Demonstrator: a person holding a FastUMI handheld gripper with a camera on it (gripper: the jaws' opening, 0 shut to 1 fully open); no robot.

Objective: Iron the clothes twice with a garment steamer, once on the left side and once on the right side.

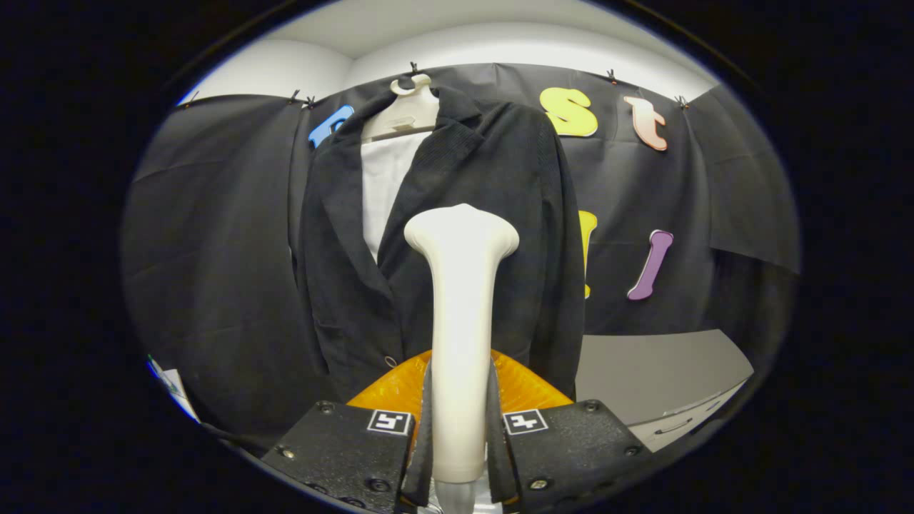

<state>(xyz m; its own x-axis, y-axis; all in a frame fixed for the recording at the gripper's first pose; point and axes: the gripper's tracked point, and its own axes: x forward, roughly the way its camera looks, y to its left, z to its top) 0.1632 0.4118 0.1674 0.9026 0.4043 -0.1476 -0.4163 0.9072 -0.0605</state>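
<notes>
- Nearest to me: my hand-held gripper (460, 428), both fingers (427, 435) pressed against the sides of the steamer (460, 321), clamped on its handle.
- Steamer is cream-white, standing upright between the fingers, flared head at the top, head facing away from me toward the jacket.
- Orange translucent part (389, 389) sits just behind the fingers, either side of the steamer handle; can't tell what it belongs to.
- Dark jacket (500, 214) hangs straight ahead on a pale hanger (407, 107), open at the front, white shirt (382, 185) showing inside the lapels.
- Steamer head lines up over the jacket's chest area, just beside the lapel opening; can't tell if it touches the fabric or hangs short of it.
- Small button (390, 362) visible low on the jacket front, near the orange part.
- Black cloth wall (214, 250) behind the jacket, clipped along the top.
- Grey desk (657, 371) beyond the fingers to one side of the jacket, with a drawer handle (671, 429) on its front edge.
</notes>
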